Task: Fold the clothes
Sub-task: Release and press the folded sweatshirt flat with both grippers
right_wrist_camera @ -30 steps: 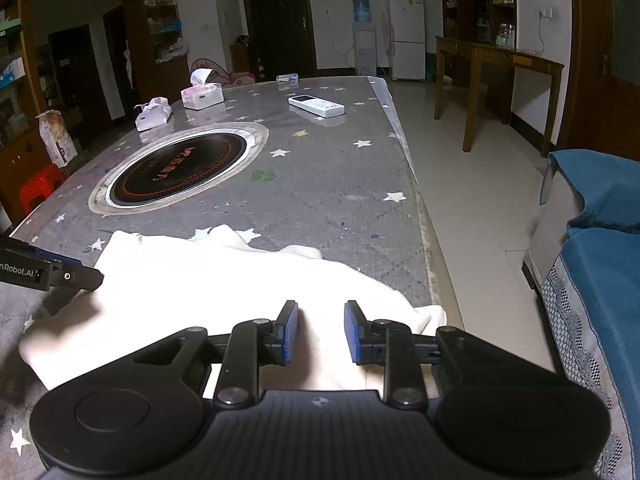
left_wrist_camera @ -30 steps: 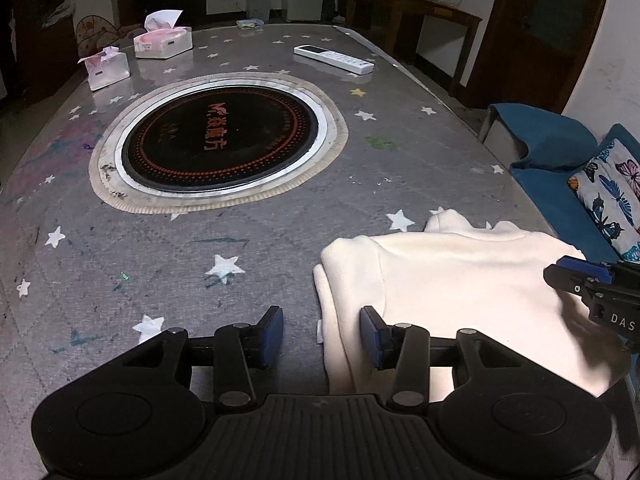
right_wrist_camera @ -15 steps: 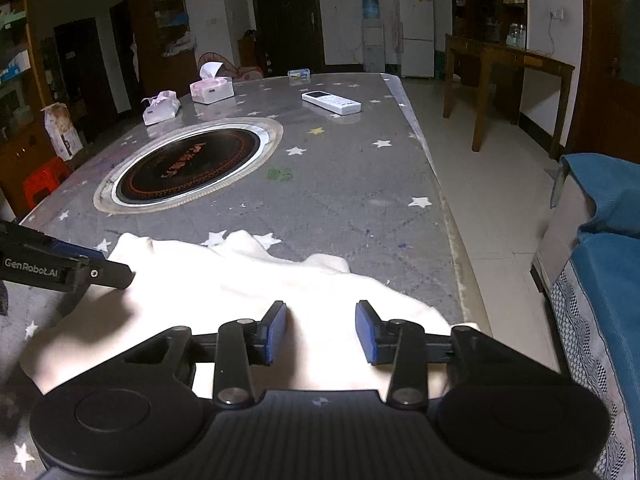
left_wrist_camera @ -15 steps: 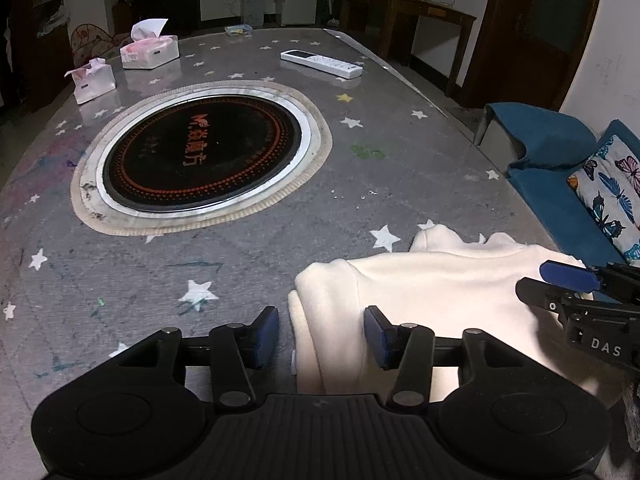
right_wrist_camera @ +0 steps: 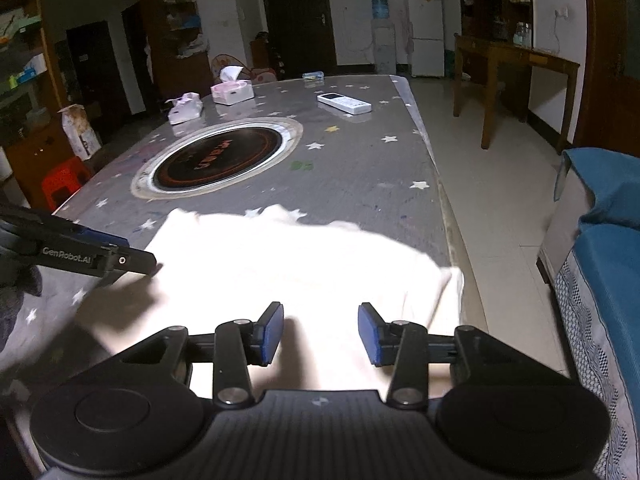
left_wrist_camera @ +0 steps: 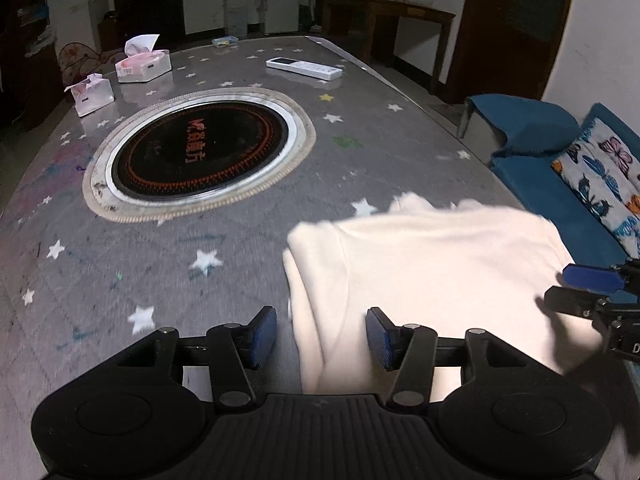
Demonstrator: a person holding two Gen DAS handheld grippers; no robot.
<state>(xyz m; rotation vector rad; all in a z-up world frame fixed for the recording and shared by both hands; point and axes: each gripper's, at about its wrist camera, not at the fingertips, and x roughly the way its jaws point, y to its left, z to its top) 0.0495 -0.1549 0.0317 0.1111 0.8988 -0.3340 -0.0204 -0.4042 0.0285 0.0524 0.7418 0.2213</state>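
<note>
A cream-white folded garment (left_wrist_camera: 432, 264) lies at the near right corner of the grey star-patterned table (left_wrist_camera: 248, 240). It also shows in the right wrist view (right_wrist_camera: 296, 264). My left gripper (left_wrist_camera: 322, 336) is open, above the garment's left folded edge, holding nothing. My right gripper (right_wrist_camera: 320, 332) is open above the garment's near right part, holding nothing. The right gripper's fingers (left_wrist_camera: 588, 280) show at the right edge of the left wrist view. The left gripper's fingers (right_wrist_camera: 100, 256) show at the left of the right wrist view.
A round black induction cooktop (left_wrist_camera: 200, 152) is set in the table's middle. Two pink tissue packs (left_wrist_camera: 142, 62) and a white remote (left_wrist_camera: 304, 68) lie at the far end. A blue sofa with a butterfly cushion (left_wrist_camera: 600, 176) stands right of the table.
Both grippers have opened wider and pulled back from the garment. The right gripper, nearly shut a second ago, has let go of the cloth, which now lies flat.
</note>
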